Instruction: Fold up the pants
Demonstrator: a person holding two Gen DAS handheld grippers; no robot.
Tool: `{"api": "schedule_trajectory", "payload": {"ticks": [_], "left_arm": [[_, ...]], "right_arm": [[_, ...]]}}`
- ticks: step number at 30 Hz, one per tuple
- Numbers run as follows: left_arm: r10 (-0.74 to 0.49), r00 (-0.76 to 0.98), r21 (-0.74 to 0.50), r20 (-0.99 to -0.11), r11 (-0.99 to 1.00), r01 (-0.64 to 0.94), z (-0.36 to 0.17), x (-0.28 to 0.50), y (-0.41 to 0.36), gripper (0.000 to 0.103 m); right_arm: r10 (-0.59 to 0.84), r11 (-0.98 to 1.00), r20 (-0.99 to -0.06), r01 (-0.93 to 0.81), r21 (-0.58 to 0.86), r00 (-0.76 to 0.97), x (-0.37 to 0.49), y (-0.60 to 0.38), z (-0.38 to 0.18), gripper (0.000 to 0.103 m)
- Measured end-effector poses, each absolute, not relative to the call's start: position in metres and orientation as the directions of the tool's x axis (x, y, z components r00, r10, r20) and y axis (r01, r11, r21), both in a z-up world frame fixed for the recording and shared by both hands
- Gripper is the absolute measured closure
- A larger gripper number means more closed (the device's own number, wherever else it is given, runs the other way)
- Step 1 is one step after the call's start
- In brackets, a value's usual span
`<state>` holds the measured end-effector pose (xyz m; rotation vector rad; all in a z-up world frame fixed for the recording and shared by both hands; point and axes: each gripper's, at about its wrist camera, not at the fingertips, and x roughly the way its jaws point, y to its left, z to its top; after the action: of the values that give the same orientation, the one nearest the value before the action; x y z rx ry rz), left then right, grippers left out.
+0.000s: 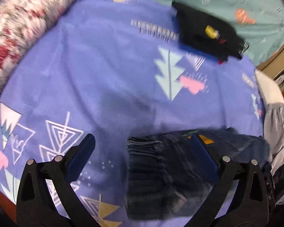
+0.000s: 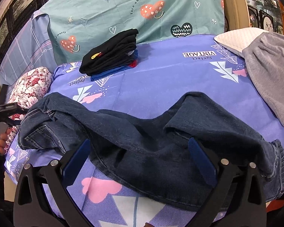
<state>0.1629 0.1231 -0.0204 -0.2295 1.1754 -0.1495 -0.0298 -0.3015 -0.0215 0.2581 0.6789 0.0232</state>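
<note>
Left gripper (image 1: 142,155), right gripper (image 2: 140,158): we find both jaws spread wide, grasping nothing. Dark jeans (image 2: 151,138) lie rumpled on the purple bedsheet (image 2: 161,79) beneath them; we judge folding barely begun. Behind: folded black garments (image 2: 111,54). Left view blurred; waistband unclear.

Left wrist view is smeared with motion blur: the floral pillow (image 1: 26,17) is just streaks, and the lettering on the bedsheet (image 1: 96,60) is unreadable. The jeans (image 1: 161,177) run behind the left tool's right finger. In the right view, the grey garment (image 2: 272,75) is cut off at the edge, and a hand (image 2: 1,140) is half out of frame.
</note>
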Motion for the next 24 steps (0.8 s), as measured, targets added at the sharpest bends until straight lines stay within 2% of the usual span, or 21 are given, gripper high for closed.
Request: {"api": "schedule_trajectory", "payload": {"ticks": [2,4,5,6,8,13,17,20,24], "left_arm": [[-0.250,0.274,-0.258,-0.929,0.966,0.007,-0.045,0.175,0.119,0.006],[-0.290,0.177,-0.280,-0.941,0.957,0.080,-0.062,0.165,0.104,0.022],[-0.280,0.168,-0.263,-0.945,0.958,0.113,-0.062,0.156,0.098,0.023],[-0.266,0.153,-0.243,-0.952,0.958,0.152,-0.063,0.144,0.091,0.023],[-0.325,0.089,-0.302,-0.941,0.931,0.205,-0.065,0.115,0.084,0.023],[-0.402,0.060,-0.382,-0.914,0.901,0.205,-0.068,0.086,0.095,0.022],[-0.360,0.144,-0.332,-0.922,0.925,0.185,-0.066,0.105,0.099,0.021],[-0.321,0.190,-0.290,-0.928,0.941,0.176,-0.062,0.125,0.100,0.016],[-0.326,0.134,-0.305,-0.936,0.940,0.154,-0.075,0.146,0.099,0.014]], "right_arm": [[0.088,0.970,-0.618,0.074,0.231,0.781,-0.026,-0.303,-0.019,0.001],[0.064,0.974,-0.621,0.087,0.211,0.781,-0.020,-0.306,-0.017,0.001],[0.056,0.975,-0.624,0.092,0.202,0.780,-0.018,-0.307,-0.016,0.001],[0.045,0.977,-0.629,0.097,0.191,0.776,-0.015,-0.309,-0.015,0.001],[0.029,0.979,-0.640,0.107,0.173,0.768,-0.010,-0.315,-0.014,0.001],[-0.008,0.989,-0.644,0.100,0.107,0.765,0.005,-0.319,-0.009,0.001],[0.000,0.993,-0.647,0.077,0.090,0.762,0.022,-0.318,-0.003,0.001],[0.016,0.993,-0.648,0.061,0.097,0.762,0.022,-0.316,-0.001,0.001],[-0.013,0.994,-0.646,0.081,0.076,0.763,0.009,-0.325,-0.002,0.001]]}}
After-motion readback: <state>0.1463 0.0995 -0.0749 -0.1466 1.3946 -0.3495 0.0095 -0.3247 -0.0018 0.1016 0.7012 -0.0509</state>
